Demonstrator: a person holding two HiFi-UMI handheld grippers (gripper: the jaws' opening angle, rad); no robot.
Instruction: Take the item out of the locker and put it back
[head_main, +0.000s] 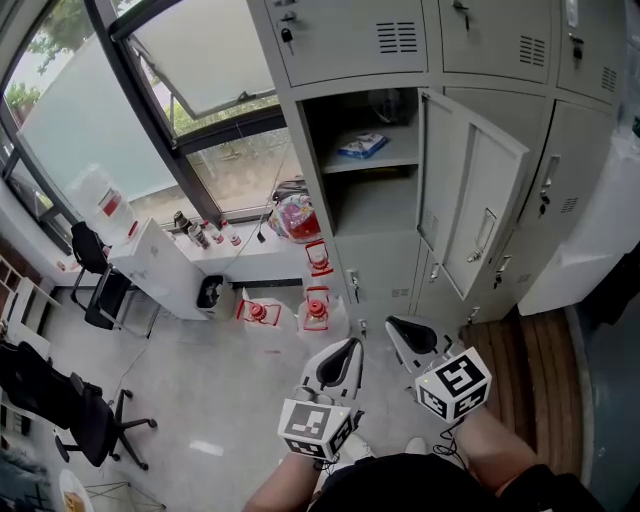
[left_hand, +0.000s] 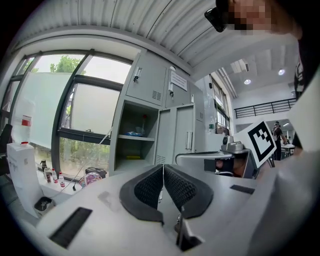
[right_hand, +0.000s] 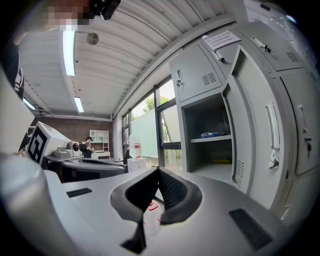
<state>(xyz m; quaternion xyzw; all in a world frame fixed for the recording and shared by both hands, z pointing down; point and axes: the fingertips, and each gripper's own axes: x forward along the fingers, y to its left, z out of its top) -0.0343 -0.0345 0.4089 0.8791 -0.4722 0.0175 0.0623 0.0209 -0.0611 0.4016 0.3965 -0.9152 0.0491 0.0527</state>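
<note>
On the upper shelf, head view: the packet (head_main: 362, 146) lies flat about mid-width of the shelf (head_main: 402, 160) in the open locker (head_main: 310, 150), near the front edge.
Risk, head view: the left gripper (head_main: 345, 350) and right gripper (head_main: 400, 328) are both closed, empty and well apart from the shelf. A reach with closed jaws would likely push the packet toward the back edge.
Axis, head view: it runs along the front edge, the right end turned slightly back. Which end leads cannot be told.
Left gripper view: the left gripper (left_hand: 163, 167) has its pads together with nothing between them. The packet (left_hand: 134, 133) shows as a thin side-on profile, so a pinch may well slip off.
Right gripper view: the right gripper (right_hand: 158, 170) is likewise closed and empty. The packet (right_hand: 210, 134) sits just past the swung-out door (right_hand: 255, 115), which a wide approach could probably clip.
</note>
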